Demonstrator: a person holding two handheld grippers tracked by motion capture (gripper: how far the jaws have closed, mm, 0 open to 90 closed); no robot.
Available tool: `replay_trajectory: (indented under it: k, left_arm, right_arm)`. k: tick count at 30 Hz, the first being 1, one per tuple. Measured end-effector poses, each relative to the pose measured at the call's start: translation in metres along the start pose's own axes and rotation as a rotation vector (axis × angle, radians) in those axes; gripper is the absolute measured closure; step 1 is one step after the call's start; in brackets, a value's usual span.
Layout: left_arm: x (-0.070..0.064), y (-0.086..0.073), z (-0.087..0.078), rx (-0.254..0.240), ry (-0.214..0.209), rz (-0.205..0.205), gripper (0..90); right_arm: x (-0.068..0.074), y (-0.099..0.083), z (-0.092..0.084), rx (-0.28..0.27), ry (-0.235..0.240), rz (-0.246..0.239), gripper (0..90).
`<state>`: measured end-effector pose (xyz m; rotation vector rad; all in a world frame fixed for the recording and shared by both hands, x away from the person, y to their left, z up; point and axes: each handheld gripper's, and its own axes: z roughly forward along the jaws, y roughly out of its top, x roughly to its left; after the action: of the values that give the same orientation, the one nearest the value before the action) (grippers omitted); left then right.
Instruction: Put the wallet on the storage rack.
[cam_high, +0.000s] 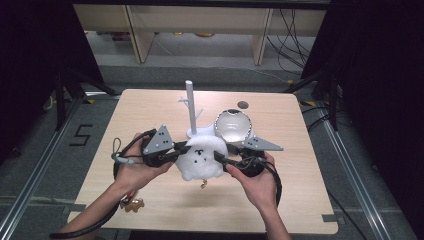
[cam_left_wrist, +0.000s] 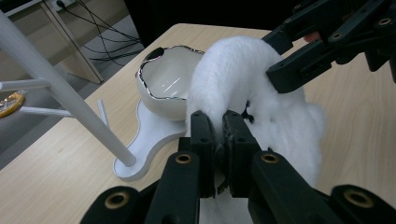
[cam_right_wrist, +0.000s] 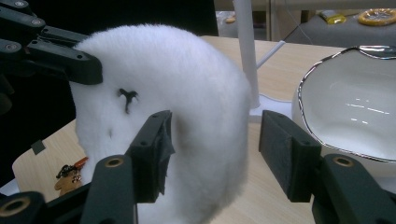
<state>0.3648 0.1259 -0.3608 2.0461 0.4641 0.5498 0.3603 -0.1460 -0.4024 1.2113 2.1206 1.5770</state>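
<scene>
High view showed the white plush toy (cam_high: 201, 157) held above the surface (cam_high: 150, 115), just in front of the white peg stand (cam_high: 191, 107) and the silver-rimmed bowl (cam_high: 232, 125). Left hand-held gripper (cam_high: 181, 148) was clenched on the plush's fur. Right hand-held gripper (cam_high: 220, 157) stood released, one pad against the fur. A small charm (cam_high: 132, 204) lay near the front edge.

Light wood table (cam_high: 150, 107): white stand (cam_high: 191, 107), white bowl (cam_high: 233, 125), small brown charm (cam_high: 134, 204).
</scene>
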Motion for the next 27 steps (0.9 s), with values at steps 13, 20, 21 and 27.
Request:
replay_trajectory:
  k: [13, 20, 21, 27]
  left_arm:
    - [-0.005, 0.002, 0.001, -0.029, -0.002, 0.015, 83.1]
    - [-0.002, -0.001, -0.001, -0.081, 0.007, 0.008, 77.4]
    - [-0.001, -0.002, -0.002, -0.093, 0.008, -0.003, 75.6]
    - [0.005, -0.009, -0.014, -0.132, 0.070, -0.071, 49.8]
  right_arm:
    - [0.001, 0.000, -0.001, -0.009, -0.009, -0.075, 76.5]
    - [0.004, 0.001, -0.007, -0.041, -0.016, -0.093, 80.1]
    - [0.004, 0.002, -0.008, -0.044, -0.019, -0.095, 80.2]
    - [0.000, 0.006, -0.012, -0.071, -0.047, -0.108, 80.6]
